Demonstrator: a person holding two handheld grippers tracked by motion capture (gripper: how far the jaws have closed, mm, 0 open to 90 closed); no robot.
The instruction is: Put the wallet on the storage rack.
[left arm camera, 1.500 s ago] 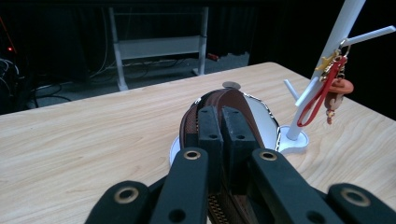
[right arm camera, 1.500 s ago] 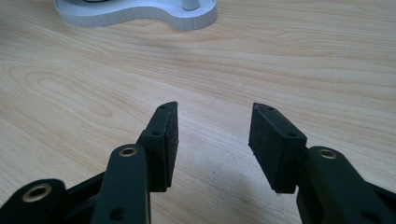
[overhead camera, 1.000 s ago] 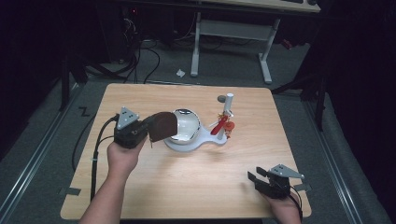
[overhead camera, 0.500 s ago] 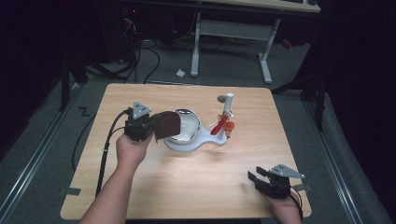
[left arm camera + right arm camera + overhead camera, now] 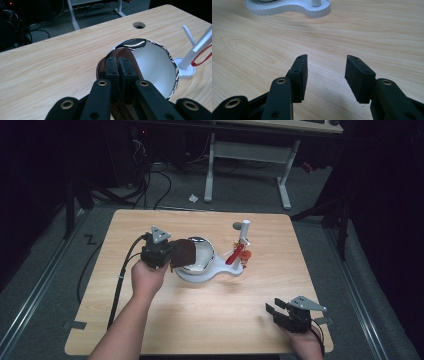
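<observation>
Dark floor with loose cables is surrounding one pale wooden worktop (image 5: 150,320), and a second desk frame (image 5: 247,155) is standing behind it in the gloom.

On the left, one left gripper (image 5: 172,256) is hanging over the worktop in a person's hand, its cable (image 5: 122,275) trailing off the near left side. In the left gripper view its two fingers (image 5: 112,71) are pressing together with almost no gap, pinching the edge of one brown wallet-like pouch (image 5: 183,253). A zip is showing along the pouch's lower edge in that view. The pouch is sitting at the left rim of one shiny bowl (image 5: 202,255), leaning into its opening; whether it is touching the bowl's inside I cannot tell. The bowl's white inside is showing nothing else in it.

The bowl is resting on one white curved base (image 5: 212,272) near the middle of the worktop. One white post (image 5: 244,234) is rising from the right end of that base, and one red loop (image 5: 236,255) is hanging against it. One round hole (image 5: 237,226) is lying in the worktop just behind the post.

Far to the right, near the front corner, one right gripper (image 5: 273,311) is resting low at the worktop, well apart from the base. Its two fingers (image 5: 300,72) are standing wide apart with bare wood between them, holding nothing.
</observation>
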